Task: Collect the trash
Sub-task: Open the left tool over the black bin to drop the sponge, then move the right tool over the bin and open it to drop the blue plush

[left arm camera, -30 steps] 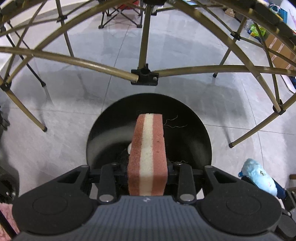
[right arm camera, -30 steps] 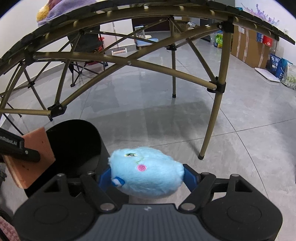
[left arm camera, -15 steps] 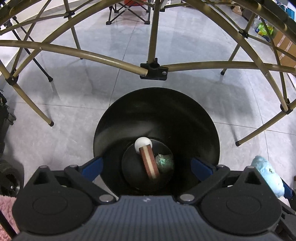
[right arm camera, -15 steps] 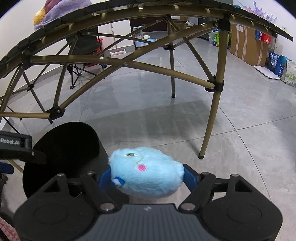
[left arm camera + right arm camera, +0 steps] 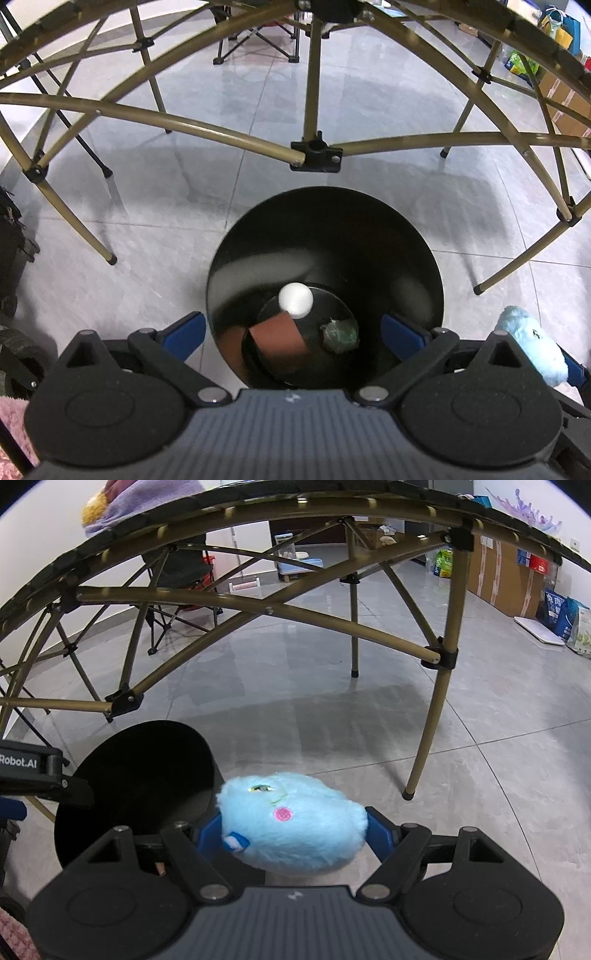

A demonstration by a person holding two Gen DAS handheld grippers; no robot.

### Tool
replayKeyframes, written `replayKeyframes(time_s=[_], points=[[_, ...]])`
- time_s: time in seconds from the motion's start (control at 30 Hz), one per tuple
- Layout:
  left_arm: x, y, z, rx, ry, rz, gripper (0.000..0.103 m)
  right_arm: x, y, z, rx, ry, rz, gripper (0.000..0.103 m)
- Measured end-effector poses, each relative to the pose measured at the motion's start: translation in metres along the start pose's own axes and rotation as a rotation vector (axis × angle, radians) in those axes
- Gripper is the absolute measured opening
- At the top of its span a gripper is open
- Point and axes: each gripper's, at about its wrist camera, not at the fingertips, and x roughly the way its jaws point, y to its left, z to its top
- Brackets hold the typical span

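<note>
While "Robot.AI" marks released left hand-held gripper, right hand-held gripper grasps blue plush.

Your left gripper no longer holds the sponge: a second ago its fingers clamped the pink-and-white block upright over the black bin, and now they stand spread wide with nothing between them. The sponge has dropped and lies on the bin's bottom, just beside the white ball and the green wad.
</note>
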Motion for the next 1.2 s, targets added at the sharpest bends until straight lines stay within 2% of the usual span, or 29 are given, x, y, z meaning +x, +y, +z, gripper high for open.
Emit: replayKeyframes(time_s=[0.6,1.2], points=[[-0.033,0.044,-0.003,-0.043,-0.089,0.0,0.103,-0.013,0.054,0.015,-0.07,-0.031,0.053,0.077],[-0.039,0.104,-0.01,-0.111,-0.095,0.056,0.103,0.003,0.116,0.022,-0.128,0.024,0.088,0.077]])
